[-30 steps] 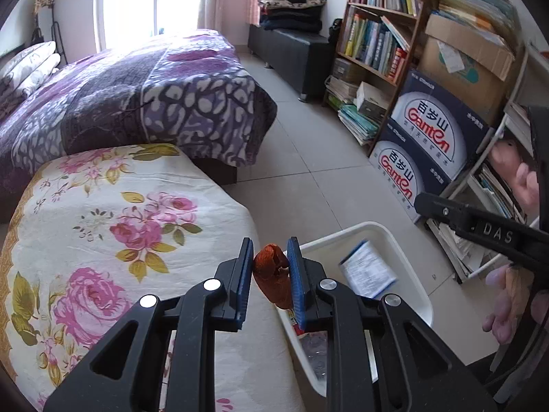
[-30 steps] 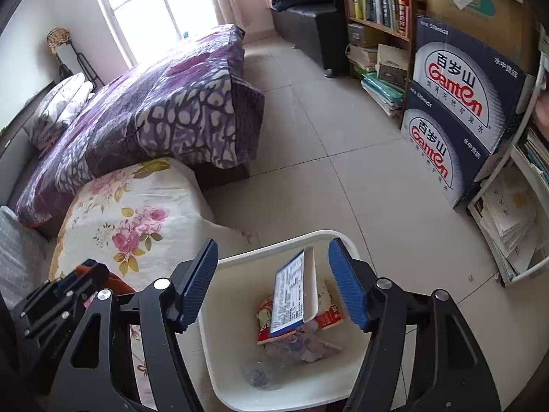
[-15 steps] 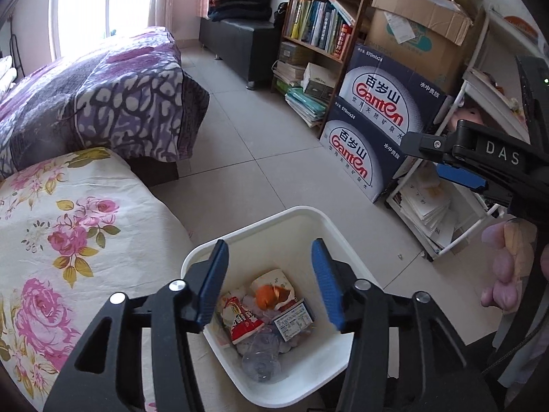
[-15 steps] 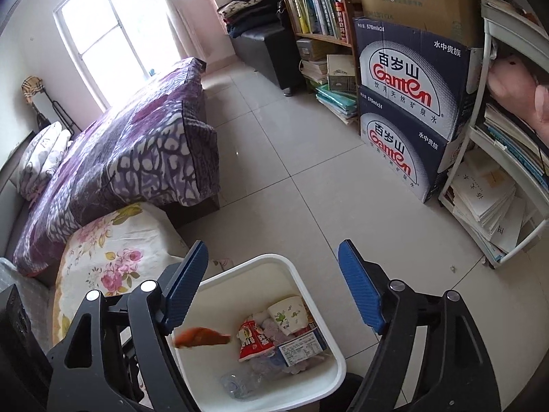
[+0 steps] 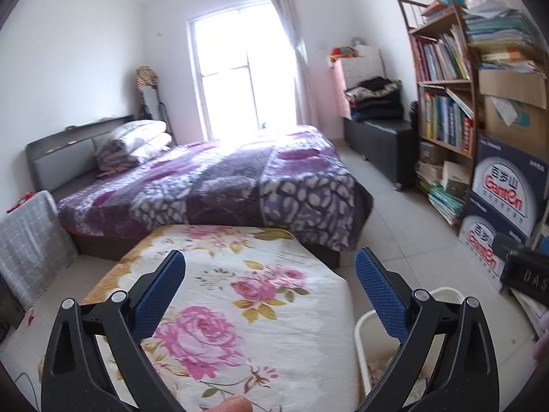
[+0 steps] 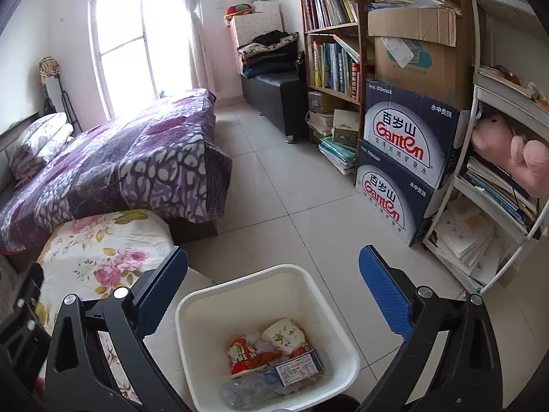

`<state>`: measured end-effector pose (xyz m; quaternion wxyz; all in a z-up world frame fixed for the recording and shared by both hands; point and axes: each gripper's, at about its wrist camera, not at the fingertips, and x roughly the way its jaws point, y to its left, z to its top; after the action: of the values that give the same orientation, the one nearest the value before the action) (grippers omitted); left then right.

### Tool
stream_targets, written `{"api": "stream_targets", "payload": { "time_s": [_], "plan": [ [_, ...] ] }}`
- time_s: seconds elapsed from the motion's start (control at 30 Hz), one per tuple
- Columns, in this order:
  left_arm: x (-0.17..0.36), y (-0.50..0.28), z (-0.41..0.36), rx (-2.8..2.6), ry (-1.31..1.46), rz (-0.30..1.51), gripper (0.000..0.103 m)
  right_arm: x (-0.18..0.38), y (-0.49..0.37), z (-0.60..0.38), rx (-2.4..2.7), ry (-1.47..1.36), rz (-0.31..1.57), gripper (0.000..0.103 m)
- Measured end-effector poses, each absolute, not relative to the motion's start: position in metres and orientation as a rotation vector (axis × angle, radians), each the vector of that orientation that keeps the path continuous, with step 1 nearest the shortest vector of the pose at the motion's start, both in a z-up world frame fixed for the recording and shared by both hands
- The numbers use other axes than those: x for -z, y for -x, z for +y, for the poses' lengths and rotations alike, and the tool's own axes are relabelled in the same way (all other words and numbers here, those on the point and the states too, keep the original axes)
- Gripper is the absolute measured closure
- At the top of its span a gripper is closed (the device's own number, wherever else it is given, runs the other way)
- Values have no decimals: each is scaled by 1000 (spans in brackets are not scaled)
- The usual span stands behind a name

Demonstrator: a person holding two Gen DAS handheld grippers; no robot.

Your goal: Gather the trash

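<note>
The white bin (image 6: 267,329) stands on the pale tiled floor (image 6: 308,213) just beside the floral-covered bench (image 5: 240,302), holding a red snack wrapper (image 6: 245,352), a paper cup (image 6: 283,334), a labelled carton (image 6: 298,367) and a clear plastic bottle (image 6: 243,391). Beyond the bench lies a bed under a purple blanket (image 5: 223,185), with a bookshelf (image 6: 329,51) and stacked water cartons (image 6: 401,161) across the floor from it. The left gripper (image 5: 271,292) hangs over the bench with jaws wide and empty; the right gripper (image 6: 272,292) gapes wide above the bin, holding nothing.
</note>
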<state>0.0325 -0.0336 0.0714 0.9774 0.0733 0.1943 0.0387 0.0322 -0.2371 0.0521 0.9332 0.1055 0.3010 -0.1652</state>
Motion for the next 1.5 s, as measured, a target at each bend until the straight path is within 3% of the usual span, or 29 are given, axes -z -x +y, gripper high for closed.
{"api": "stream_targets", "payload": {
  "time_s": [0.6,1.5],
  "plan": [
    [-34,-1,43,-249,-5,587,7,-25,-17,-137,182,-26,612,7],
    [-27,-6,44,-238,-16,596,7,-16,-24,-127,146,-4,624,7]
  ]
}}
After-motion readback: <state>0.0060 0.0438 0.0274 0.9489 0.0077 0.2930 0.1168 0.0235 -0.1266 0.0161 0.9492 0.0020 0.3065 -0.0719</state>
